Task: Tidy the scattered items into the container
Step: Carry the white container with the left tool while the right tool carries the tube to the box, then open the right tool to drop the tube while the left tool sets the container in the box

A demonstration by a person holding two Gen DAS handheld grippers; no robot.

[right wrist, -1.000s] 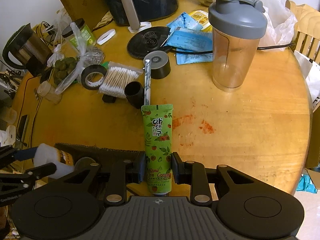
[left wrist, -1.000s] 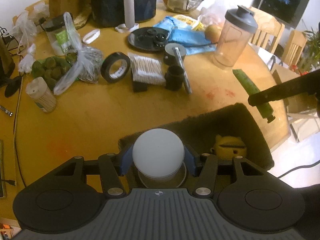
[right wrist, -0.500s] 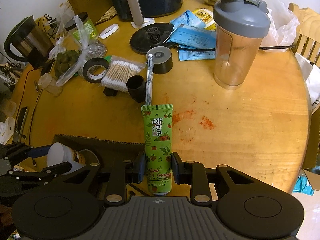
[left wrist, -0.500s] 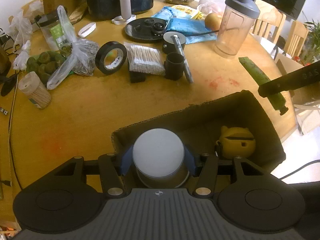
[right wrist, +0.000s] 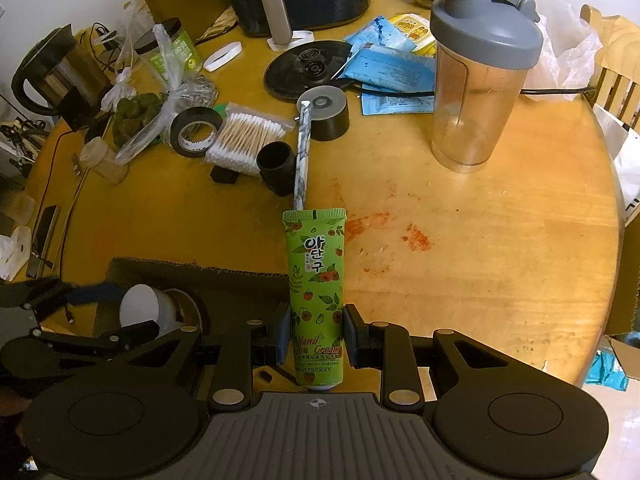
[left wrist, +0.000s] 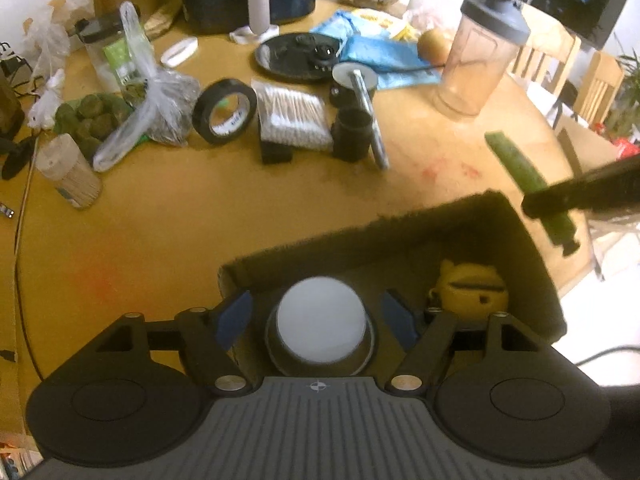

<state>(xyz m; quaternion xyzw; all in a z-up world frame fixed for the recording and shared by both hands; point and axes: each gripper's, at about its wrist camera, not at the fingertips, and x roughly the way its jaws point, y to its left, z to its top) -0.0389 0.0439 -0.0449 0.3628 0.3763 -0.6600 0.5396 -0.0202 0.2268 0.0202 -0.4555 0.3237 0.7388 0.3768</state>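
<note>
Progress: partial. The cardboard container (left wrist: pixel 520 236), lower centre of the left view, already holds a yellow toy (left wrist: pixel 472 292). The left hand-held gripper (left wrist: pixel 318 316) is opening over it; the white-capped jar (left wrist: pixel 322 330) sits between the pads, untouched, inside the box. The right hand-held gripper (right wrist: pixel 314 336) is clamped on a green hand-cream tube (right wrist: pixel 316 280), not yet deposited. Tape roll (left wrist: pixel 224 112), cotton swabs (left wrist: pixel 292 114) and other clutter remain on the bench (left wrist: pixel 160 220). The container floor is shadowed; any further contents are undeterminable.
</note>
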